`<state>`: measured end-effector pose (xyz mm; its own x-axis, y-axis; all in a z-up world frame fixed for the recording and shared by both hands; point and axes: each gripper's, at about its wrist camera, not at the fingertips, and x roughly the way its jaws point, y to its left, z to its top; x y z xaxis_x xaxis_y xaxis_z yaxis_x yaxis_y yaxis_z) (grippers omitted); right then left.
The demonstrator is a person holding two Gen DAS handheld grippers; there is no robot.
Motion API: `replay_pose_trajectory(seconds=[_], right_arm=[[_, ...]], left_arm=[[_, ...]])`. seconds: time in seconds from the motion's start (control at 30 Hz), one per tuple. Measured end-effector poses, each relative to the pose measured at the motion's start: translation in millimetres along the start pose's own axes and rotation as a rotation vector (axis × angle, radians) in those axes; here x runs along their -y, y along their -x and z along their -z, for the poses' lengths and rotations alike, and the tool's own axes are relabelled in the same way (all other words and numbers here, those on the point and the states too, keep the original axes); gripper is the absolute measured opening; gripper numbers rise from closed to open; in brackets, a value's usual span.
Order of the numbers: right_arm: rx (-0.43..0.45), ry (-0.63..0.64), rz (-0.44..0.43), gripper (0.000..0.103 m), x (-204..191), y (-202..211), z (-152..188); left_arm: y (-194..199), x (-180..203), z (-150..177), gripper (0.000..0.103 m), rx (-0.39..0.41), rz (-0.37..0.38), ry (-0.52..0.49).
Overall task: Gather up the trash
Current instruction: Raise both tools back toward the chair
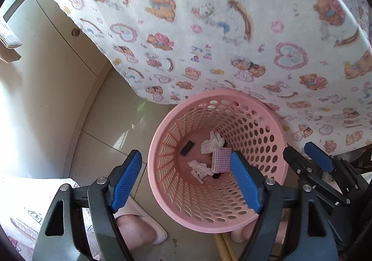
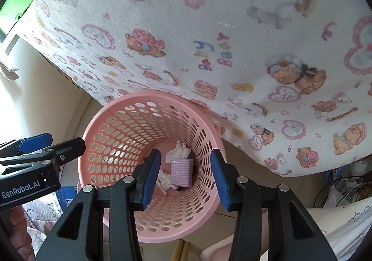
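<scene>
**A:** Down in the pink basket (image 1: 274, 121), what have we got?

**B:** From the left wrist view: a small checked carton (image 1: 222, 159) near the middle of the bottom, crumpled tissue (image 1: 212, 142) at its 12 o'clock, another tissue wad (image 1: 198, 168) at its 8 o'clock, and a dark flat piece (image 1: 187, 147) at its 10 o'clock. All of it lies loose on the basket floor.

**A:** And the grippers?

**B:** The left hand-held gripper (image 1: 186, 184) has its pads spread wide with nothing between them. The right hand-held gripper (image 2: 184, 178) hangs over the basket mouth, jaws apart and empty; the carton shows far below, between its pads.

**A:** How would this trash handle?

**B:** My guess: tissue is featherlight and soft, so pinch the bulk of a wad; it will squash, not slip. The carton looks light and thin-walled, so take it across its narrow sides gently or it may crush. The basket is stiff perforated plastic; its rim is the place to grab.

**A:** Where does it stand?

**B:** On the tiled floor (image 1: 111, 121), tucked against the bear-print cloth (image 1: 209, 28) at its 12 o'clock.
</scene>
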<state>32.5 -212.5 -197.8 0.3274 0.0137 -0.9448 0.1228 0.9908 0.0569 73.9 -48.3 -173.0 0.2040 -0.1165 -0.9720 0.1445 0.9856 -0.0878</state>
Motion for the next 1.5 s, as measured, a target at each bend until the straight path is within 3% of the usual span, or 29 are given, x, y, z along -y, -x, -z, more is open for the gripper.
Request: replay_pose_trajectory(seconds=[0.2, 0.4, 0.57, 0.8, 0.97, 1.07, 1.27, 1.5], right_arm=[[0.102, -0.004, -0.001, 0.047, 1, 36, -9], [0.281, -0.024, 0.006, 0.052, 4, 91, -11], [0.410, -0.009, 0.042, 0.055, 6, 126, -12], [0.453, -0.024, 0.023, 0.055, 13, 146, -15], [0.536, 0.024, 0.031, 0.055, 3, 171, -24], [0.591, 0.051, 0.009, 0.055, 1, 200, -37], [0.708, 0.076, -0.011, 0.060, 9, 263, -66], [0.721, 0.078, 0.001, 0.061, 14, 293, -97]], left_arm=[[44, 1, 1, 0.078, 0.138, 0.006, -0.020], [86, -1, 1, 0.080, 0.279, 0.006, -0.012], [104, -5, 1, 0.080, 0.344, 0.004, 0.006], [119, -3, -4, 0.080, 0.392, -0.039, -0.008], [154, 0, -26, 0.080, 0.407, -0.011, -0.003], [198, 3, -44, 0.081, 0.473, 0.038, -0.002], [271, 11, -74, 0.086, 0.645, -0.026, -0.055], [280, 11, -85, 0.088, 0.696, -0.015, -0.107]])
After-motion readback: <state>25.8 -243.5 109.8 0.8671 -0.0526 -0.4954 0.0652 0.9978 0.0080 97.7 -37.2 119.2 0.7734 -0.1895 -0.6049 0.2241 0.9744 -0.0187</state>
